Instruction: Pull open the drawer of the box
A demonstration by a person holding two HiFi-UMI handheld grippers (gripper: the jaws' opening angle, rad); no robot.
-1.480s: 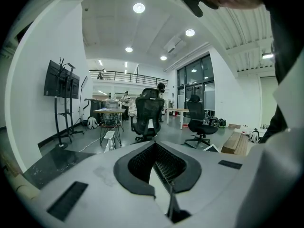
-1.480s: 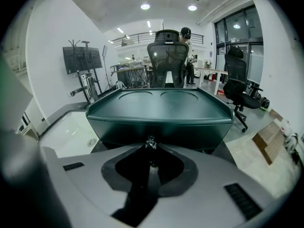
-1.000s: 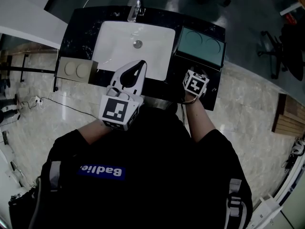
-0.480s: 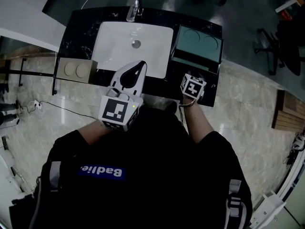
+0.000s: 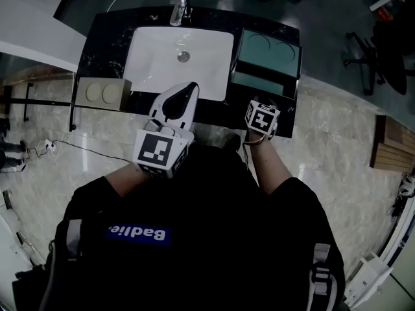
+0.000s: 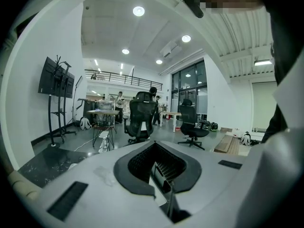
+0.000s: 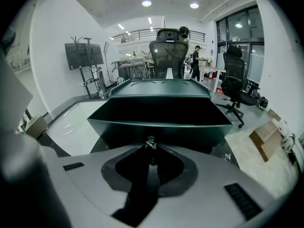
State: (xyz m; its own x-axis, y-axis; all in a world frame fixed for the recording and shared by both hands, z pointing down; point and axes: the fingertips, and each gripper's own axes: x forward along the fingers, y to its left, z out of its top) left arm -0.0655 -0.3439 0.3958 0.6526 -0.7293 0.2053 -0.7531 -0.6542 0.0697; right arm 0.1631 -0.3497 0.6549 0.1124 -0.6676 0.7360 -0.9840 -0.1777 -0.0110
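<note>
A dark green box [image 5: 270, 49] stands on the black counter [image 5: 104, 37] to the right of the sink. Its drawer [image 5: 261, 82] is pulled partly out toward me, and in the right gripper view the drawer [image 7: 156, 122] shows a dark hollow inside. My right gripper [image 7: 151, 148] is shut on the small metal knob [image 7: 151, 142] at the middle of the drawer front. In the head view that right gripper [image 5: 263, 107] sits at the counter's front edge. My left gripper [image 5: 189, 89] is shut on nothing and hangs over the sink's front rim, pointing away from the box.
A white sink [image 5: 155, 50] with a chrome faucet [image 5: 179, 0] fills the counter's middle. A tan block with two round dents [image 5: 104, 93] sits at the counter's left front corner. Office chairs [image 7: 167, 53] stand beyond the counter, and marble floor [image 5: 331, 135] lies to the right.
The right gripper has drawn back a little toward me with the knob, and the drawer's open strip has widened. The left gripper has stayed where it was.
</note>
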